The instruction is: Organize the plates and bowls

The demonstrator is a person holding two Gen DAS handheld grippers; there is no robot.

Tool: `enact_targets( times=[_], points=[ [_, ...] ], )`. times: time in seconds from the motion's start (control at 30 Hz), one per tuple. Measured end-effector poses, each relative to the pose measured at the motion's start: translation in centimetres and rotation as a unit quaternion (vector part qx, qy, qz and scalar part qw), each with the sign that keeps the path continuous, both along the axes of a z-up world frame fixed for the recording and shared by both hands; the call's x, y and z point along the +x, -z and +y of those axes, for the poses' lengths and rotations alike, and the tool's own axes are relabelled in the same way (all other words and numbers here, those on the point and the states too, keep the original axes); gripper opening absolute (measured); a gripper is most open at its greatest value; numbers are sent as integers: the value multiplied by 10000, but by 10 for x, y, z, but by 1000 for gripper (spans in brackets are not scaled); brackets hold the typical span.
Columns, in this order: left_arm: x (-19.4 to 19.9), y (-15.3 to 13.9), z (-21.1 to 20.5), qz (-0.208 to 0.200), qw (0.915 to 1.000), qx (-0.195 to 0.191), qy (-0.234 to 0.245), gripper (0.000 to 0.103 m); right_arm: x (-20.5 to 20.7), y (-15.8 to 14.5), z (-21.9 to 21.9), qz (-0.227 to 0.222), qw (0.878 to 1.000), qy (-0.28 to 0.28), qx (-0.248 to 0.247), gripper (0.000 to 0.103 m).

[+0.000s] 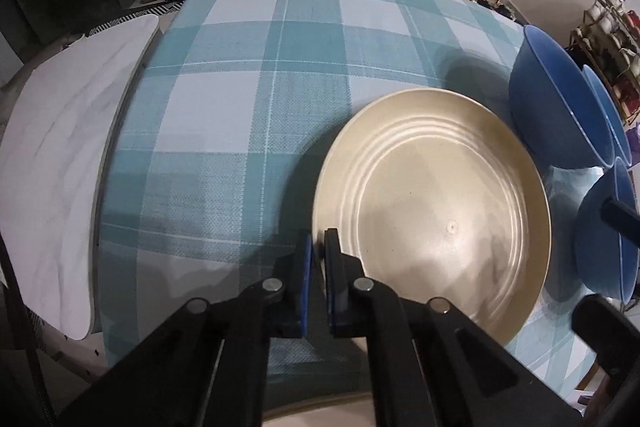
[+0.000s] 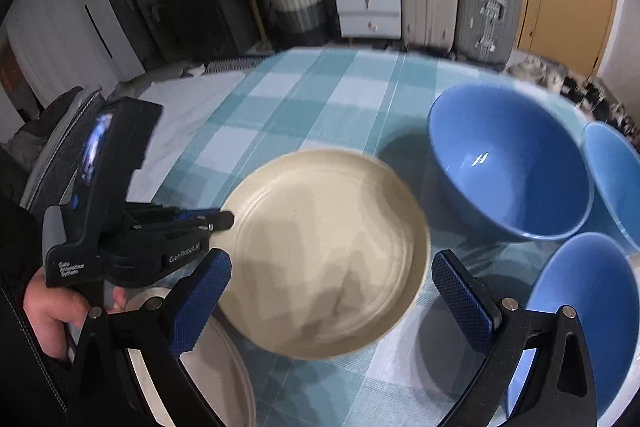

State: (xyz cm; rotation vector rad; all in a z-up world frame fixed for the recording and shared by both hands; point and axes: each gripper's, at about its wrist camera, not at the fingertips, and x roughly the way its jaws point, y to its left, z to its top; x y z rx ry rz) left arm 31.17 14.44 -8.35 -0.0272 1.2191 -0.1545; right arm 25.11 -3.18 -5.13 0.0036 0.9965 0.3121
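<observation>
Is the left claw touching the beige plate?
Touching. In the left wrist view the left claw is shut on the near-left rim of the beige plate, one pad on each side of the rim.

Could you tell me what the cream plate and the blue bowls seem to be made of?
The cream plate looks like glazed ceramic or melamine: satin sheen, moulded concentric rings; which, I cannot tell. The blue bowls look like glossy glazed ceramic, given the sharp light glint inside the largest, though plastic is possible.
</observation>
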Motion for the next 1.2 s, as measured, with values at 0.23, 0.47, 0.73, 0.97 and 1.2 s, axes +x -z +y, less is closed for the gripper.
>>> enact_targets(
  times=[0.23,0.47,0.73,0.97,1.2],
  points=[
    [0,0,9,-88,9998,187,-18,3,15,14,6,564,9984,12,0,102],
    [0,0,38,-91,9994,272,-187,3,31,18,9,764,9969,123,103,102],
    [1,1,60,-107,9992,284,-276,3,52,5,32,726,9972,-137,79,102],
    [0,3,63,-198,9987,393,-262,4,62,30,48,839,9947,-277,-526,100],
    [-2,6,71,-112,9994,121,-319,6,70,64,50,1200,9905,-198,-639,45]
  ],
)
